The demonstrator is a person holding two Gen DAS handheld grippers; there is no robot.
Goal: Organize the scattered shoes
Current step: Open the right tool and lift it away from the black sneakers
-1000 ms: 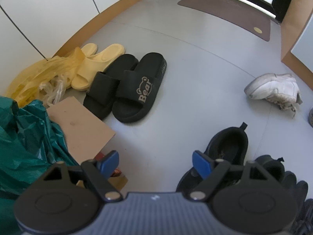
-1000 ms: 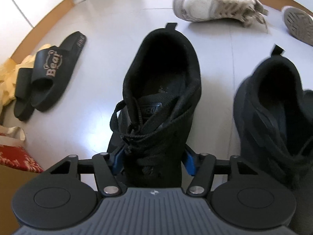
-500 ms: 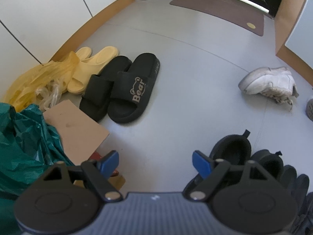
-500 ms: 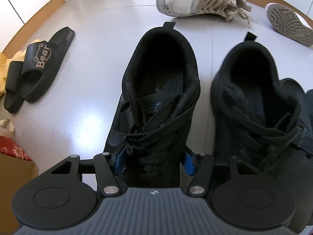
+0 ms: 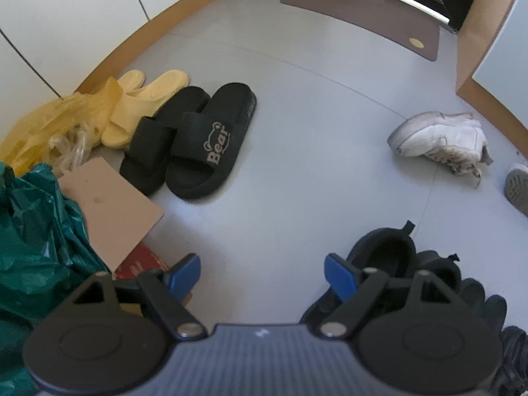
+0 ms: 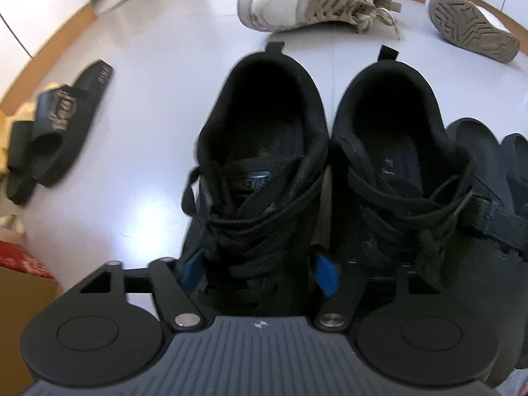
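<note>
- The right gripper points down at the left black sneaker. Its jaws are opening, and the laced front of that shoe sits between the blue pads.
- Just to the right of that shoe stands the right black sneaker. The two touch side by side, heels pointing the same way.
- On the far side of that second sneaker is another dark shoe, close against it.
- Beyond the sneakers' heels lies a white sneaker on its side. Near it a second white shoe shows its sole.
- Well to the left of the black sneakers lie the black "Bear" slides, set as a pair.
- The yellow slides are just past the black slides, by the wall.
- The left gripper hangs over bare floor, left of the black sneakers. Its jaws are wide apart and hold nothing.
- Left of that gripper are a green bag, a piece of cardboard and a yellow bag.
</note>
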